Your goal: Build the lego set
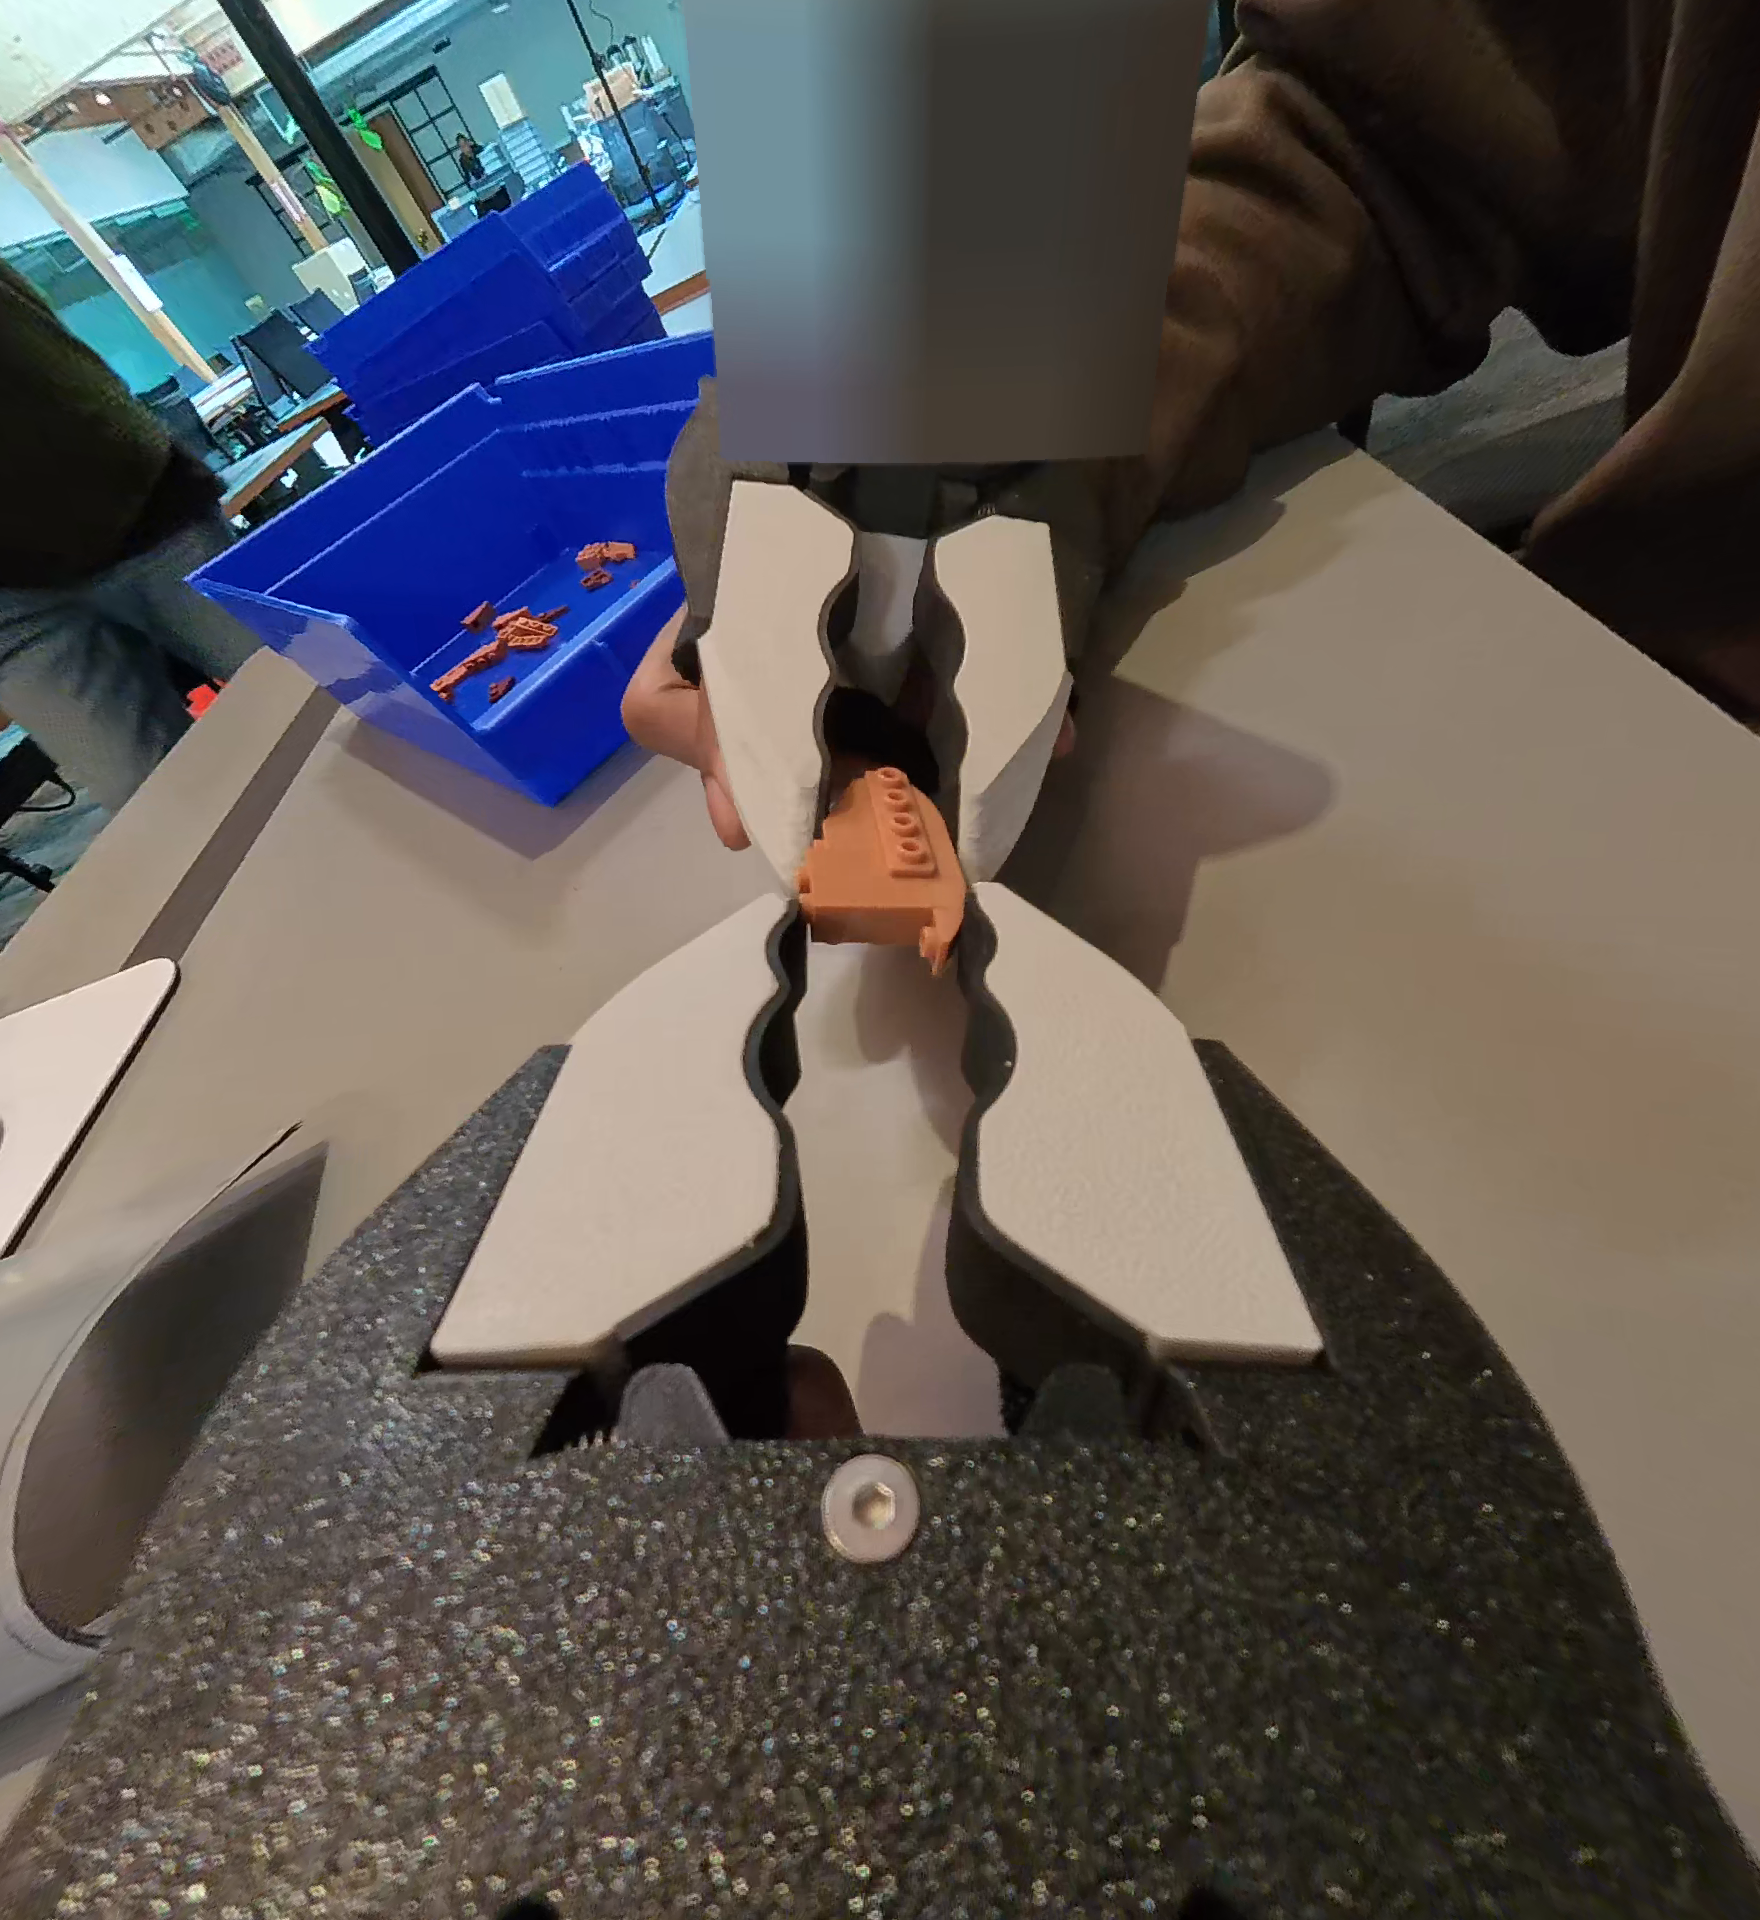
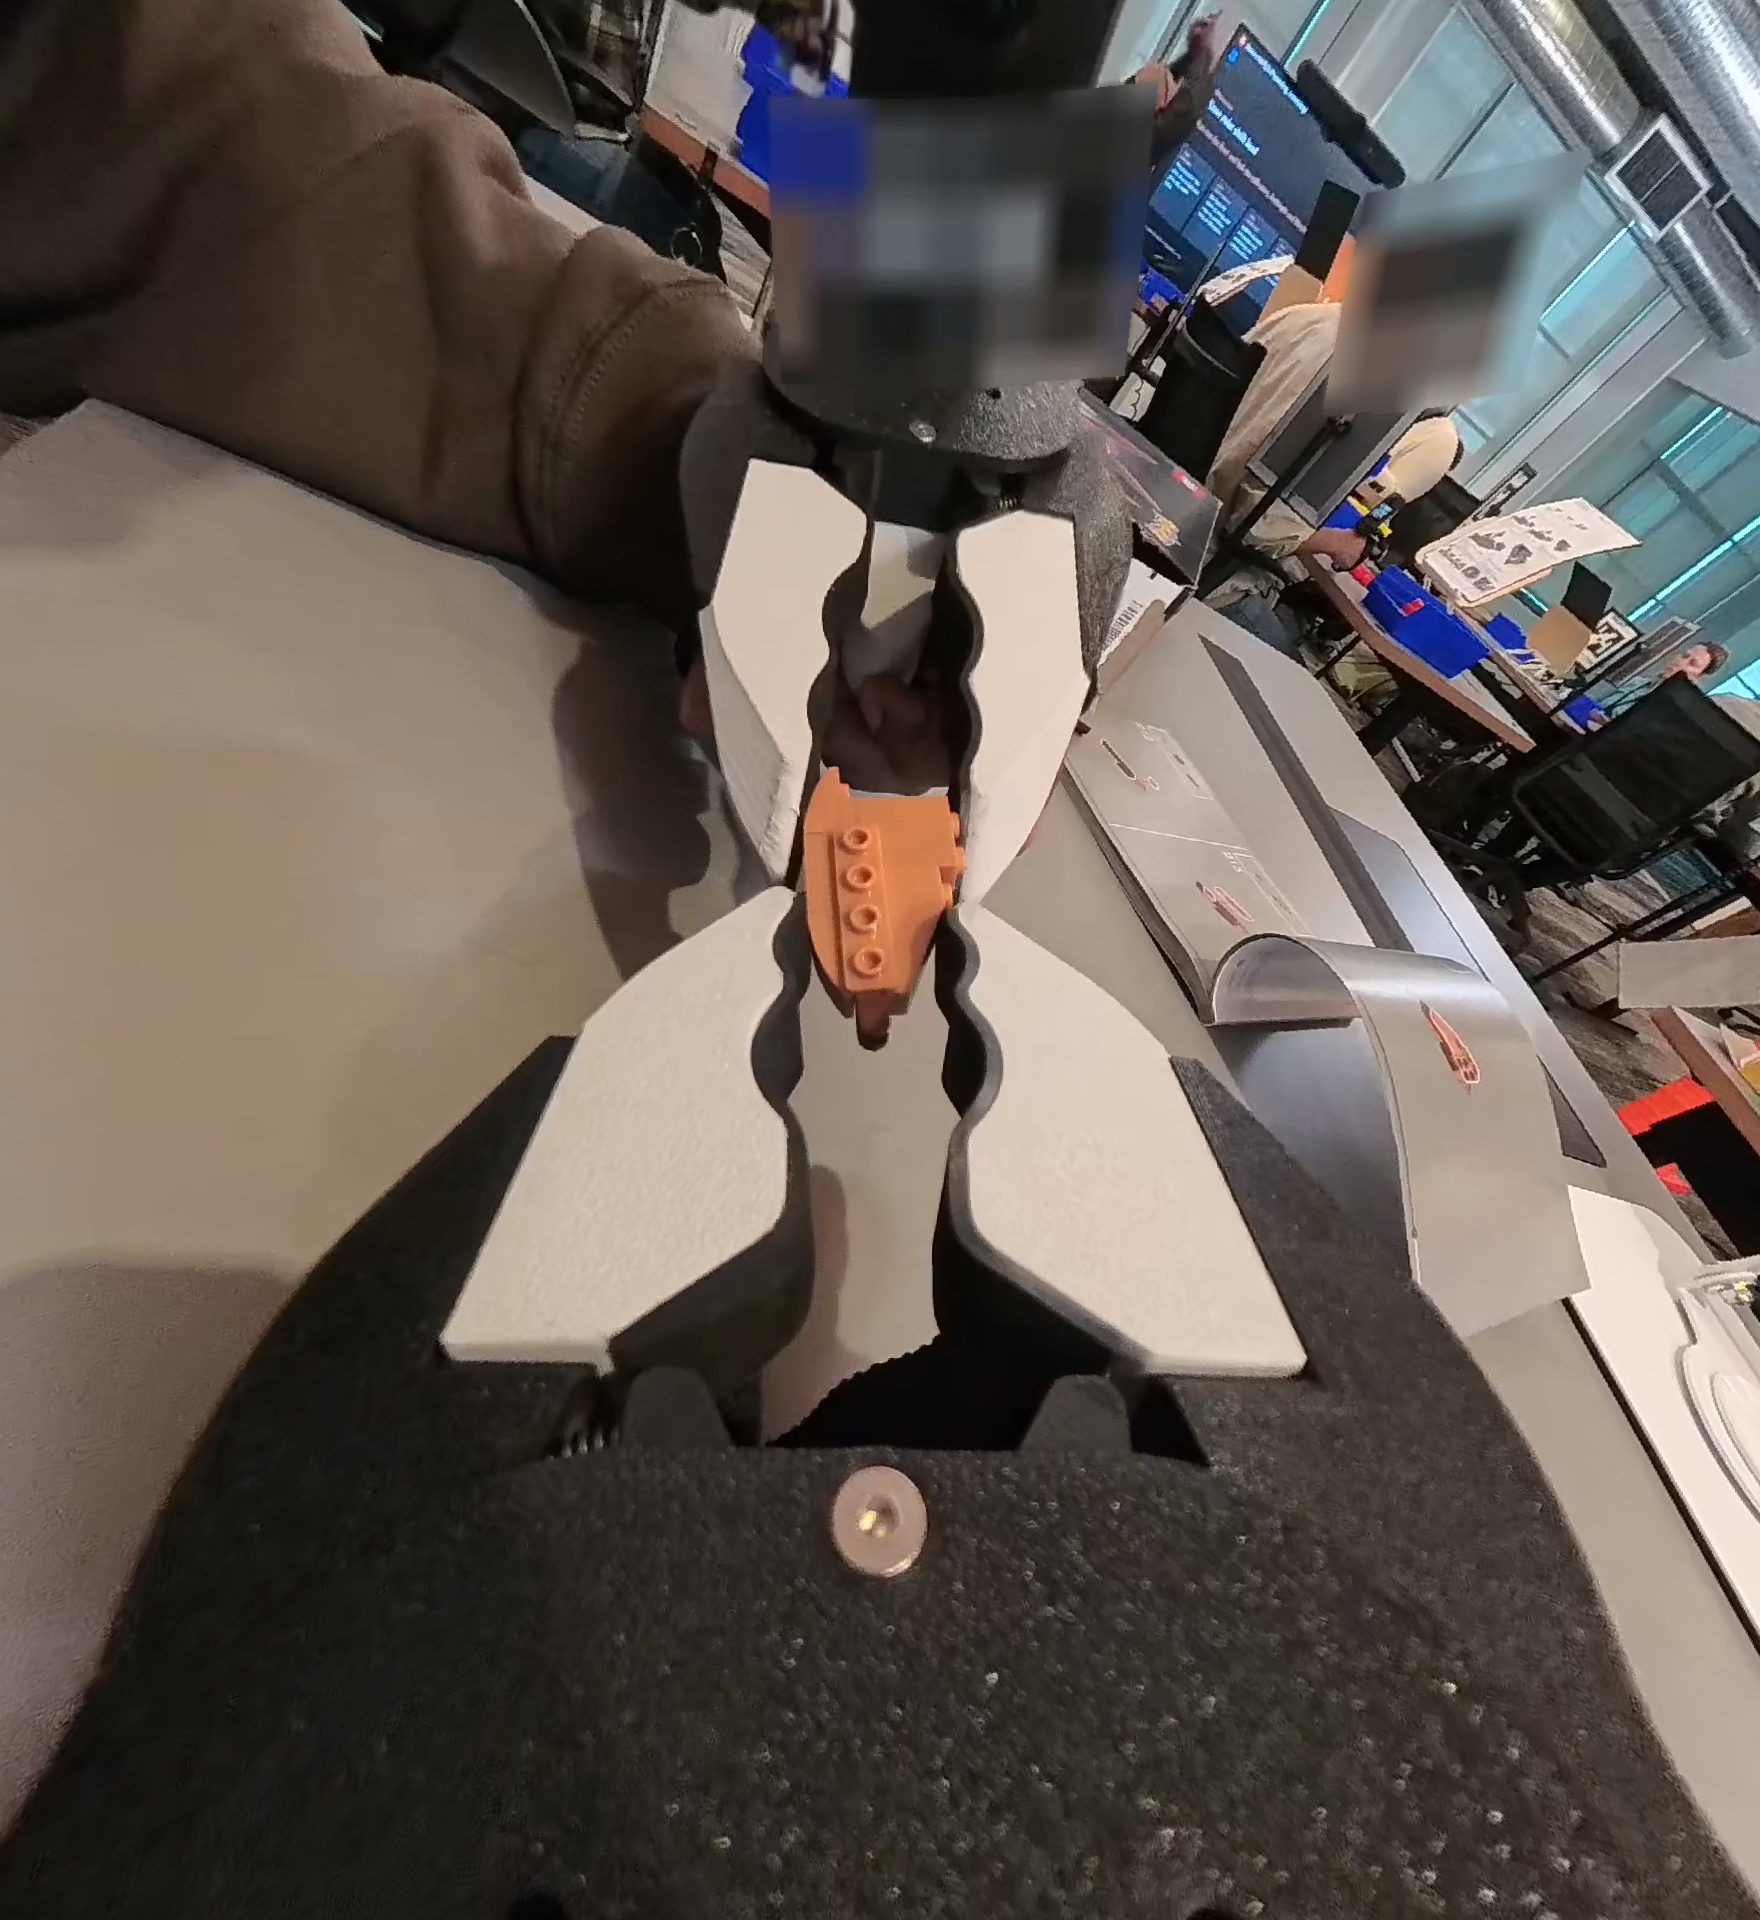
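Note:
A small orange lego assembly (image 1: 881,873) with a row of studs on top hangs above the grey table (image 1: 1427,935), held from both ends. My left gripper (image 1: 881,920) is shut on its near end in the left wrist view. My right gripper (image 1: 886,821) faces it from the far side and grips the other end. In the right wrist view the same assembly (image 2: 871,904) sits between the tips of my right gripper (image 2: 871,940), with the left gripper (image 2: 876,821) opposite. The two grippers meet tip to tip. Part of the assembly is hidden by the fingers.
A blue bin (image 1: 388,665) with several loose orange pieces stands at the back left, with stacked blue bins (image 1: 502,301) behind it. An open instruction booklet (image 2: 1271,883) lies to the right. White boards (image 1: 55,1049) (image 2: 1686,1455) lie at the table edges. A brown sleeve (image 2: 388,343) reaches in. My left and right fingertips are right by each other.

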A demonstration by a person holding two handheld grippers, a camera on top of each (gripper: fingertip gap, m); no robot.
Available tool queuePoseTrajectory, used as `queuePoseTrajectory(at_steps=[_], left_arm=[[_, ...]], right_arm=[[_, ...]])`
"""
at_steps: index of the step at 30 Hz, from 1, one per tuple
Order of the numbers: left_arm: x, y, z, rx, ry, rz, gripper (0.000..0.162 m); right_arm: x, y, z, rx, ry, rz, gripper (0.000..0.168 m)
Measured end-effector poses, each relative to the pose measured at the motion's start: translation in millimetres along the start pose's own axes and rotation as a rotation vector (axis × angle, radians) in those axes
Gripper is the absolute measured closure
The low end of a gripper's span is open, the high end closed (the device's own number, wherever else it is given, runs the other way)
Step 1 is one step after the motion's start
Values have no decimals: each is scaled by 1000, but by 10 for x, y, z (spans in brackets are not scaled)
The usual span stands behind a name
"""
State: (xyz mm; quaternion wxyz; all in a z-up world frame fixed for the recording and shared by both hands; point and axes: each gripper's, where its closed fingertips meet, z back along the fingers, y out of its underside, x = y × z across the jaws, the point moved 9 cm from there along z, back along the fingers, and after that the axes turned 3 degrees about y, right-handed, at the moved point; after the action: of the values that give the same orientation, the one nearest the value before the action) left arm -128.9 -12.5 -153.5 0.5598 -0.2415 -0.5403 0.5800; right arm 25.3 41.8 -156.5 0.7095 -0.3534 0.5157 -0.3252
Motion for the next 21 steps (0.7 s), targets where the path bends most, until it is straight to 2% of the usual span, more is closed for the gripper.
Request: queuePoseTrajectory(at_steps=[7,12,17,21], left_arm=[[-4,16,-14,-7,12,10,134],[29,27,-7,3,-34,-7,133],[51,30,45,-11,-48,1,133],[51,36,42,-3,-42,5,133]], right_arm=[[7,-2,3,14,-9,16,145],[-27,20,-8,5,29,2,145],[-14,54,21,29,73,74,141],[-30,32,51,8,95,95,145]])
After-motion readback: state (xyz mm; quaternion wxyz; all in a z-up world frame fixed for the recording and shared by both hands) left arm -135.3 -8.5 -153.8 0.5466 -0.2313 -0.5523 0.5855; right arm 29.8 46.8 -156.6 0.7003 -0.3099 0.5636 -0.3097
